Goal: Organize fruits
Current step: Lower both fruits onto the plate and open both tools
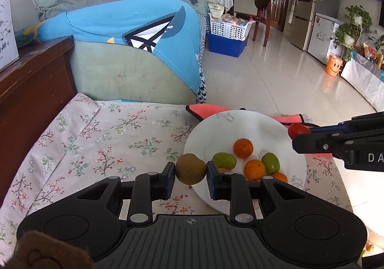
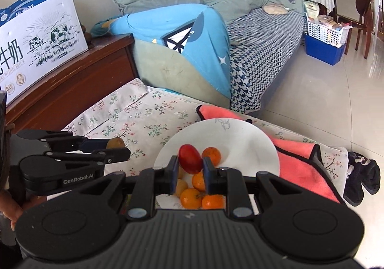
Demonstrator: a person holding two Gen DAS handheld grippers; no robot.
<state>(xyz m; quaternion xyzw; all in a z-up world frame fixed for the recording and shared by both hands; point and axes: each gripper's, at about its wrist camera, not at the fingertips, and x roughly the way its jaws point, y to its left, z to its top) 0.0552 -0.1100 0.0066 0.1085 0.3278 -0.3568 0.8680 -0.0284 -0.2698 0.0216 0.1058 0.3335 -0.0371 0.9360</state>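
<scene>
Left claw (image 1: pixel 190 169) clamped on brown kiwi (image 1: pixel 190 168), right claw (image 2: pixel 190 168) clamped on red fruit (image 2: pixel 190 159); both lifted above white plate (image 1: pixel 252 122), likely for sorting by kind.

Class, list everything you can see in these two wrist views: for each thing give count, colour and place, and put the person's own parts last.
plate: one, white, on the floral cloth, partly over the towel
oranges: at least three, orange, on the plate
green fruits: two, green, on the plate among the oranges
brown fruit: one, brown-green, gripped in the left claw
red fruit: one, red, gripped in the right claw above the plate
towel: one, coral pink, under the plate's far side
floral cloth: one, pale with small flowers, covering the table
milk carton box: one, white and blue, on the wooden cabinet
sofa: one, green with blue covers, behind the table
left claw: black, shut
right claw: black, shut
</scene>
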